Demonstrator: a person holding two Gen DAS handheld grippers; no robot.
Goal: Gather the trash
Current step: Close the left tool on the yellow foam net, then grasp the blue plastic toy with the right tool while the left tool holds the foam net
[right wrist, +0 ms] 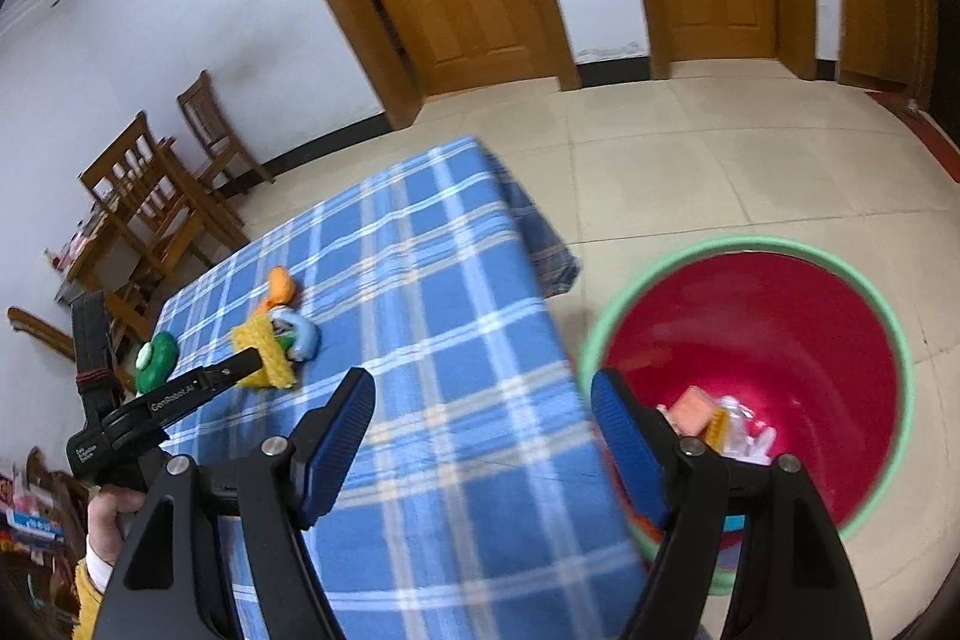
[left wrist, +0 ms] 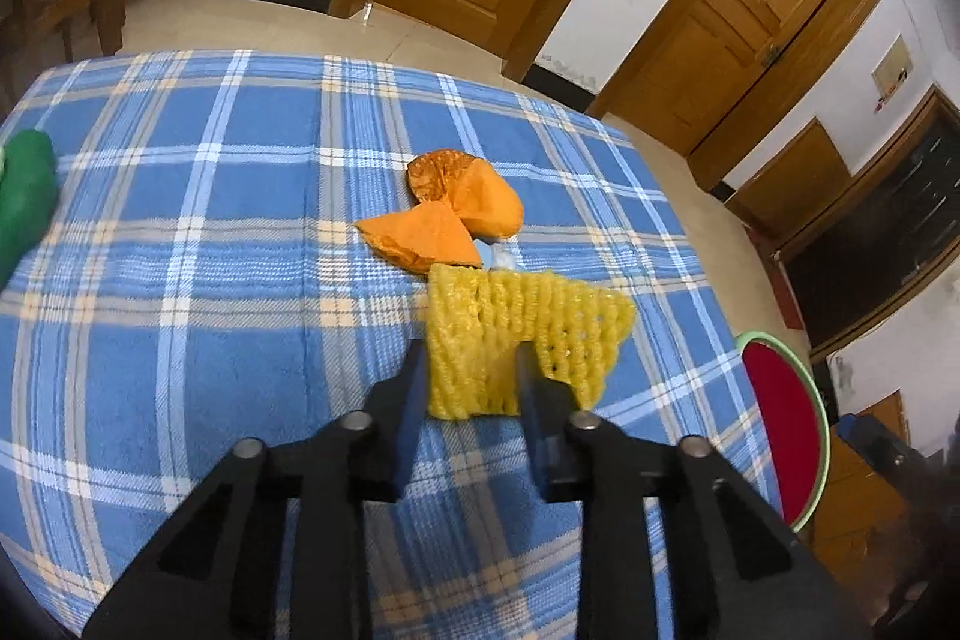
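A yellow foam fruit net lies on the blue plaid tablecloth. My left gripper has one finger on each side of the net's near end and is closed on it. Orange peel pieces lie just beyond the net, with a pale blue scrap between them. In the right wrist view the net, peel and a blue wrapper sit mid-table, with the left gripper at the net. My right gripper is open and empty above the table's right edge, next to the red bin.
The red bin with a green rim stands on the floor right of the table and holds some trash. A green object lies at the table's left, also in the right wrist view. Wooden chairs stand beyond.
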